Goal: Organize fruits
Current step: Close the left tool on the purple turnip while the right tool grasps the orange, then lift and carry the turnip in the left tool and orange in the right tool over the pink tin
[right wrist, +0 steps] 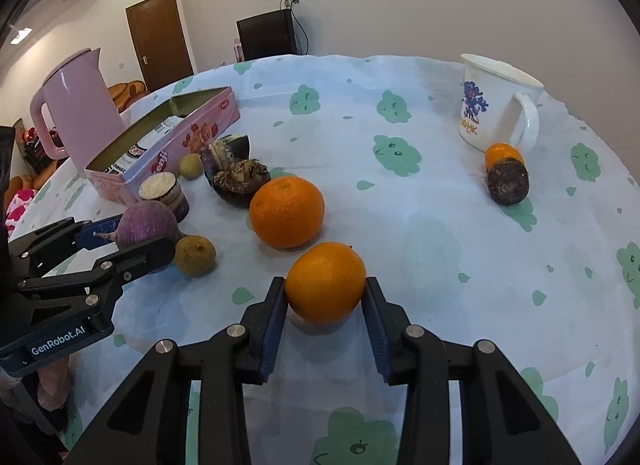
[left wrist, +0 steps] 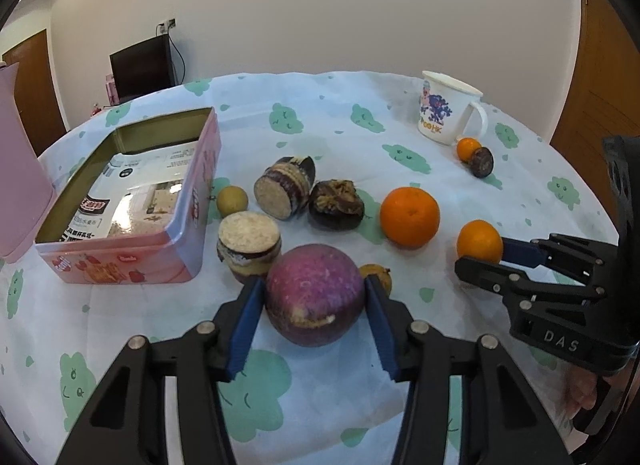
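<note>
Low in both frames, left tongs (left wrist: 314,305) pinch the purple fruit (left wrist: 314,293) and right tongs (right wrist: 325,297) an orange (right wrist: 326,281); lift each straight, squeezing gently.

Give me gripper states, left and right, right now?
Left gripper: shut on the round purple turnip-like root, resting on the table.
Right gripper: shut on the small round orange, also on the table.
</note>
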The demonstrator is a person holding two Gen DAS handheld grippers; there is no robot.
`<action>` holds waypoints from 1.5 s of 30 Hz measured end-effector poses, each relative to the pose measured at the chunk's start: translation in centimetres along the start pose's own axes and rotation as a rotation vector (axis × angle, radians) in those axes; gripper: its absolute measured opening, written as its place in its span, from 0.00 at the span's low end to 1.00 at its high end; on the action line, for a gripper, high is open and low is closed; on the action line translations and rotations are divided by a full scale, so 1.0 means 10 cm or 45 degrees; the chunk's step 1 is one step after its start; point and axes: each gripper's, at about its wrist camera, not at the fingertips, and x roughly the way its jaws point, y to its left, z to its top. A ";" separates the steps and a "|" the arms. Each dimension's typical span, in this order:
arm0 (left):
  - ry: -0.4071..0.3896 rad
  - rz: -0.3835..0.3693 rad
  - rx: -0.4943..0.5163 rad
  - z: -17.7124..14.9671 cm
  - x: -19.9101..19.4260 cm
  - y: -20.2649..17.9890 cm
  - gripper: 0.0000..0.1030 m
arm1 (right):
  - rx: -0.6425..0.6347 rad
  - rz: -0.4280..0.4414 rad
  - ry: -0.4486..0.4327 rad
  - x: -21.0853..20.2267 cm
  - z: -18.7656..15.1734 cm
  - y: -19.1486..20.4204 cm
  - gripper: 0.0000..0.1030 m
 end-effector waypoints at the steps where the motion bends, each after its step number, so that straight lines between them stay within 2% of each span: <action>1: -0.004 -0.001 -0.004 0.00 -0.01 0.01 0.51 | -0.002 0.000 -0.009 -0.01 0.00 0.00 0.39; 30: -0.217 0.109 -0.004 0.06 -0.41 0.08 0.51 | -0.151 -0.057 -0.277 -0.39 0.17 0.29 0.39; 41: -0.247 0.144 -0.022 0.10 -0.49 0.23 0.51 | -0.208 -0.074 -0.360 -0.43 0.31 0.45 0.39; 45: -0.254 0.160 -0.032 0.13 -0.50 0.31 0.51 | -0.228 -0.048 -0.385 -0.42 0.40 0.52 0.39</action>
